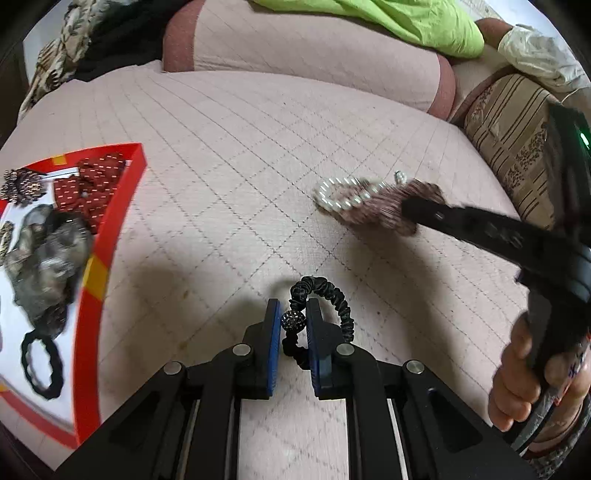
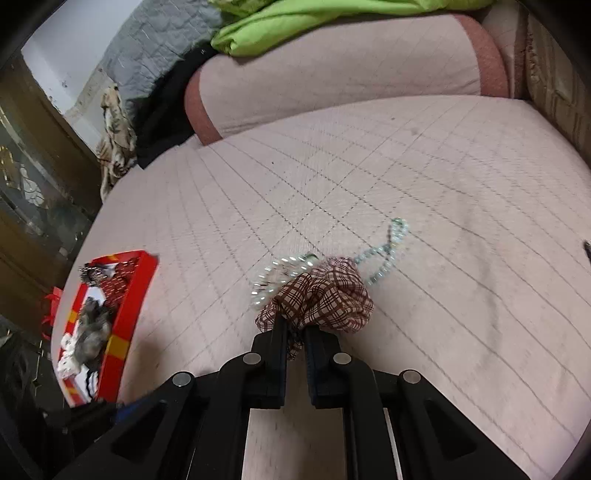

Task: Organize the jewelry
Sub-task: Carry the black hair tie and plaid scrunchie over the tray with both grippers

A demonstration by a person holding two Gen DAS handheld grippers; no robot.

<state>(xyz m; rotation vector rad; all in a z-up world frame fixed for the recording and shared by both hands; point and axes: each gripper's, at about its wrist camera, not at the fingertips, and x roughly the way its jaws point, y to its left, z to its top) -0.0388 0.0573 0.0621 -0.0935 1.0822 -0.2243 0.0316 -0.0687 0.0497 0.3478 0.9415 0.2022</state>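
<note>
My left gripper (image 1: 292, 314) is shut on a black scrunchie (image 1: 332, 299) with a sparkly bead, held above the pink quilted bed. My right gripper (image 2: 295, 328) is shut on a brown plaid scrunchie (image 2: 325, 295), which also shows in the left wrist view (image 1: 384, 210). A pearl bead string (image 2: 388, 247) lies on the bed tangled at the plaid scrunchie; it also shows in the left wrist view (image 1: 343, 192). A red tray (image 1: 122, 206) at the left holds a red scrunchie (image 1: 92, 188), a grey scrunchie (image 1: 48, 266) and a black hair tie (image 1: 40, 365).
A pink bolster pillow (image 1: 306, 55) lies across the back with green cloth (image 1: 388, 18) on it. A striped cushion (image 1: 517, 140) is at the right. Dark and patterned clothes (image 1: 92, 44) are piled at the back left. The red tray also shows in the right wrist view (image 2: 125, 314).
</note>
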